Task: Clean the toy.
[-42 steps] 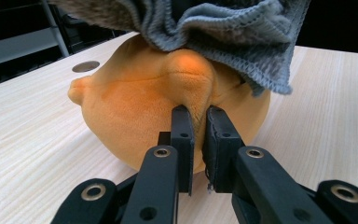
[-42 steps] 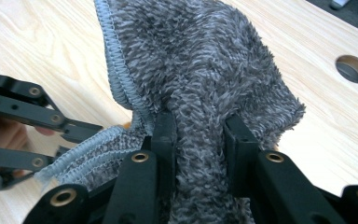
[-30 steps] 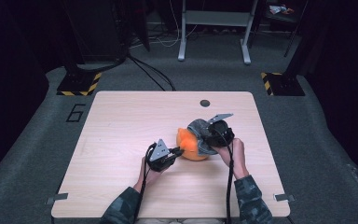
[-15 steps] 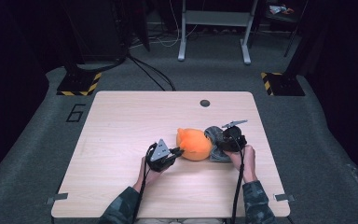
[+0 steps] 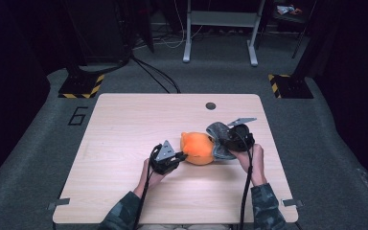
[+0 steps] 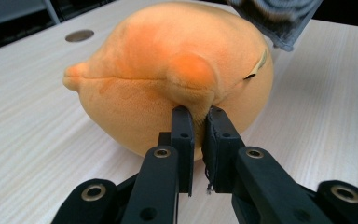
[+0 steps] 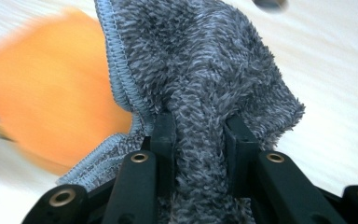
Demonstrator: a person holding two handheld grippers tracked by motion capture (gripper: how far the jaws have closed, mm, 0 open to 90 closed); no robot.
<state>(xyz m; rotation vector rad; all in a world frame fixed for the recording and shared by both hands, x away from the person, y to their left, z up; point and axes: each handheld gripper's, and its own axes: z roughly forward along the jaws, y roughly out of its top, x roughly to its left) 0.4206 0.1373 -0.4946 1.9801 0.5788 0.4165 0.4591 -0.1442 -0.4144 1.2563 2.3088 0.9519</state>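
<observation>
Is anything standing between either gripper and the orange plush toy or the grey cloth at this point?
Nothing visible does. The left gripper is already shut on a fold of the orange plush toy, and the right gripper is shut on the grey cloth, which lies against the toy's right side.

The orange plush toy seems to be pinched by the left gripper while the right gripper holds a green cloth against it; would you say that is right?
Nearly. The cloth is grey, not green, as the right gripper view shows. The rest holds: the left gripper pinches a fold of the orange plush toy, and the right gripper is shut on the cloth beside the toy.
</observation>
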